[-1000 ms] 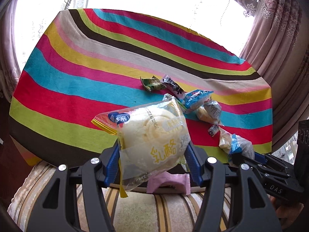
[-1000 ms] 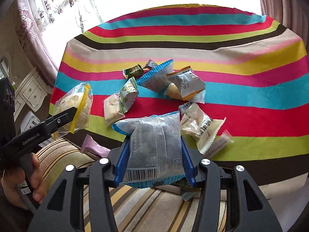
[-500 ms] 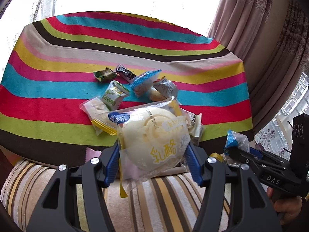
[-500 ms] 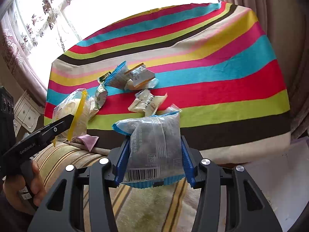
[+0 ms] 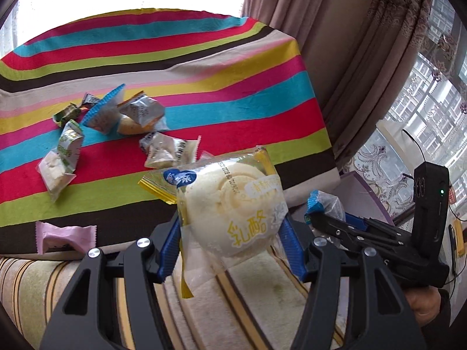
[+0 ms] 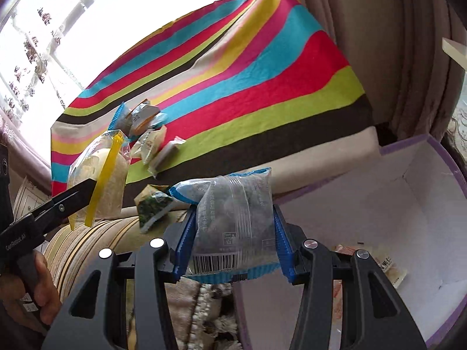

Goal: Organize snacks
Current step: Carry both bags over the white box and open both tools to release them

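Observation:
My left gripper [image 5: 230,242] is shut on a pale round bun in a clear wrapper with yellow ends [image 5: 230,204], held above a striped cushion. My right gripper [image 6: 233,245] is shut on a clear packet with blue ends and a barcode [image 6: 233,218], beside the near corner of a white box with a purple rim [image 6: 408,143]. Each gripper shows in the other's view: the right gripper [image 5: 329,221] with its packet [image 5: 321,204], the left gripper [image 6: 76,195] with the bun [image 6: 99,172]. Several loose snacks [image 5: 122,116] lie on the striped tablecloth [image 5: 233,102].
A pink packet [image 5: 65,236] lies at the table's near edge, and a green packet [image 6: 153,204] at the same edge. Some packets [image 6: 391,268] lie inside the box. Curtains [image 5: 335,58] hang right of the table. A striped cushion [image 5: 248,297] lies below the grippers.
Both grippers have swung to the right with their packets, away from the snack pile. The table has slid left in both views, and the white box has come into the right wrist view.

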Available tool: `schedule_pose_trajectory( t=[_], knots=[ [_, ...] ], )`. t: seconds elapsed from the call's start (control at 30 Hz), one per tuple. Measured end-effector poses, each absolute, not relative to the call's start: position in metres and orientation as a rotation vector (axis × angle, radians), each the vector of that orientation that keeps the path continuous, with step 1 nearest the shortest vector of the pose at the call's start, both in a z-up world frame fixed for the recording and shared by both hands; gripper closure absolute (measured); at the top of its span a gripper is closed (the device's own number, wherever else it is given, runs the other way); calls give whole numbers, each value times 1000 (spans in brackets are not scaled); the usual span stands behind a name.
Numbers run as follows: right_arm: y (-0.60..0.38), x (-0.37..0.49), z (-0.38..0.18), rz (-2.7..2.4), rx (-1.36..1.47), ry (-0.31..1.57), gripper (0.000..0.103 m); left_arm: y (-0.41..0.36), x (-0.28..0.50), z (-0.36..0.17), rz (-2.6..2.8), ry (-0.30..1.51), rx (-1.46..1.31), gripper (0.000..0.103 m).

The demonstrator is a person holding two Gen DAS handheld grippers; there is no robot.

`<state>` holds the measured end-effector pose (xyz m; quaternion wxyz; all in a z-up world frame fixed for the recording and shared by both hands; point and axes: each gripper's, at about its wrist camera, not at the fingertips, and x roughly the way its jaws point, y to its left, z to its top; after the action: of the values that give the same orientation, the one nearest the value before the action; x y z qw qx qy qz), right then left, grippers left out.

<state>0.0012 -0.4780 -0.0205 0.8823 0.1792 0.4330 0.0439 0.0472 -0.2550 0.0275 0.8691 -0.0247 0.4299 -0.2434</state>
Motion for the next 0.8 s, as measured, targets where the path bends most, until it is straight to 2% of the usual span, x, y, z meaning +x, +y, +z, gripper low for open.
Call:
schedule_pose_trajectory(
  t=[0.57, 0.6, 0.73, 0.8],
  knots=[
    [-562, -46, -52, -85, 501, 905, 54, -364, 28, 6, -740, 1023, 99, 41],
    [-565, -47, -54, -90, 509, 912, 52, -366, 28, 5, -751, 1030, 100, 41],
    [-573, -51, -58, -113, 538, 922, 50, -374, 25, 4, -783, 1032, 116, 27],
    [-573, -50, -57, -112, 538, 920, 39, -374, 24, 5, -787, 1030, 110, 27]
  ],
)
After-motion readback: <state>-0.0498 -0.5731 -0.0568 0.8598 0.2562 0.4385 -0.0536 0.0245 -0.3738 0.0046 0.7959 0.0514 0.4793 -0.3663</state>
